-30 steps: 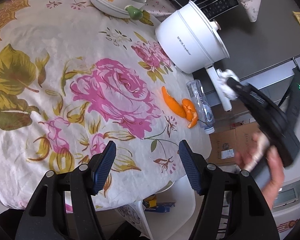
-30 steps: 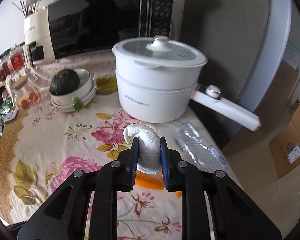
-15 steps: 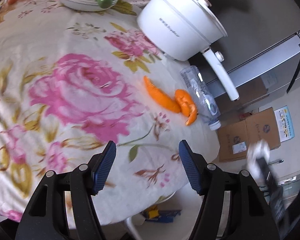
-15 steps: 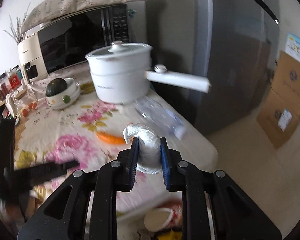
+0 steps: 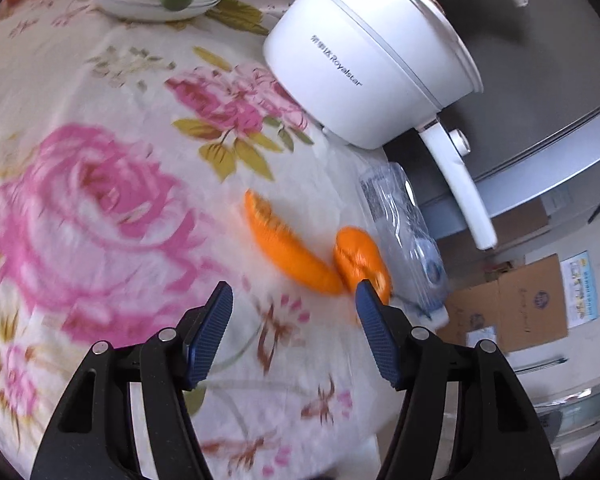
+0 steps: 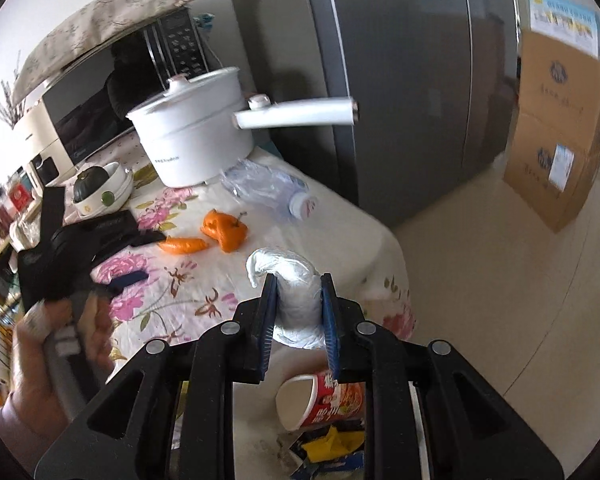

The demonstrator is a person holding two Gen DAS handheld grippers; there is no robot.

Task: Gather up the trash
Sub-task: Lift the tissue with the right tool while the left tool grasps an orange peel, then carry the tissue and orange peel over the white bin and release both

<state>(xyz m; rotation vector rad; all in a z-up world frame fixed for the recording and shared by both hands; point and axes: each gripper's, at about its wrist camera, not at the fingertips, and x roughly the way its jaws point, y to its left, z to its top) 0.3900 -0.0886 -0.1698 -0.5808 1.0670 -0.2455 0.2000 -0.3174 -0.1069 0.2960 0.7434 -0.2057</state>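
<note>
Now two steps of the trash collecting are seen side by side. A crumpled white tissue is held firmly between the nearly closed right tongs, and it is carried past the edge of the desk. Below it, on the floor, a pile of rubbish is seen with a red paper cup lying on its side; whether a bin is there cannot be told. The tissue is probably meant to be dropped there, so the tongs should be brought straight over the pile before they are opened, because such light paper can easily drift aside.

The left tongs are kept wide open and nothing is held in them; a small closing is noticed just now. They are pointed down at two pieces of orange peel on the flowered cloth, just beside a squashed plastic bottle near the desk's edge. The right finger is already close to the rounder piece. For a good grasp, only one piece should be taken between the fingers, the cloth should not be pinched together with it, and the bottle should not be pushed off the desk. The white pot with its long handle stands behind and should be avoided.
</note>
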